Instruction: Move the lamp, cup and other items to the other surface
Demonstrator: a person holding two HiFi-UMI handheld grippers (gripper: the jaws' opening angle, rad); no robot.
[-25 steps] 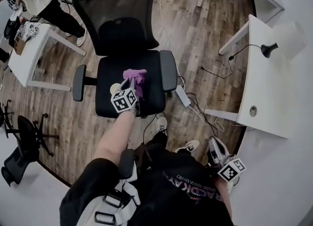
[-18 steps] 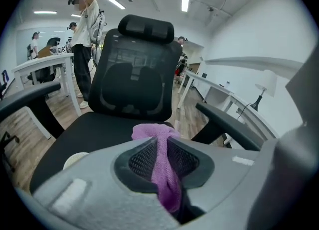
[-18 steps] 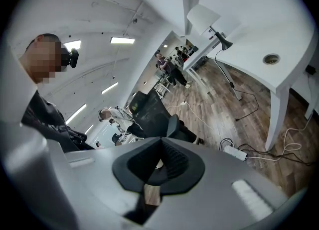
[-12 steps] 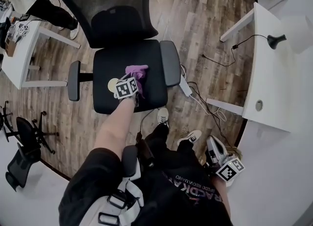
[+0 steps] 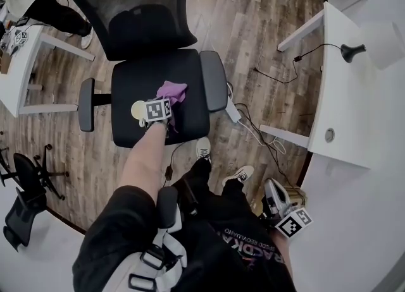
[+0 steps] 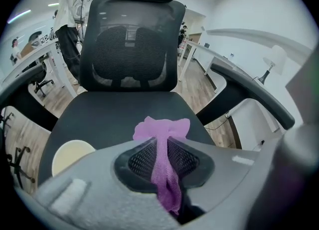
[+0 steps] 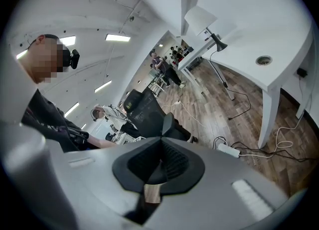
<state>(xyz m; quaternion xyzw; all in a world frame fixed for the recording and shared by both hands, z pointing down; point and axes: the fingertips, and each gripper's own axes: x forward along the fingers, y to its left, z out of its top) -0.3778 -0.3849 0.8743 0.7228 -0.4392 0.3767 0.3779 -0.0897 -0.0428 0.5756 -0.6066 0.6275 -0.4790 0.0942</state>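
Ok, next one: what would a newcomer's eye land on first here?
The purple cloth pinched in the left gripper, over the black office chair's seat, is the one bright spot. Next, a pale round disc lies on the seat beside it, and a black-stemmed lamp stands on the white desk at far right.

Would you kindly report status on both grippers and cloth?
Left gripper shut on purple cloth over chair seat. Right gripper shut, empty. Cream round item beside it on seat.
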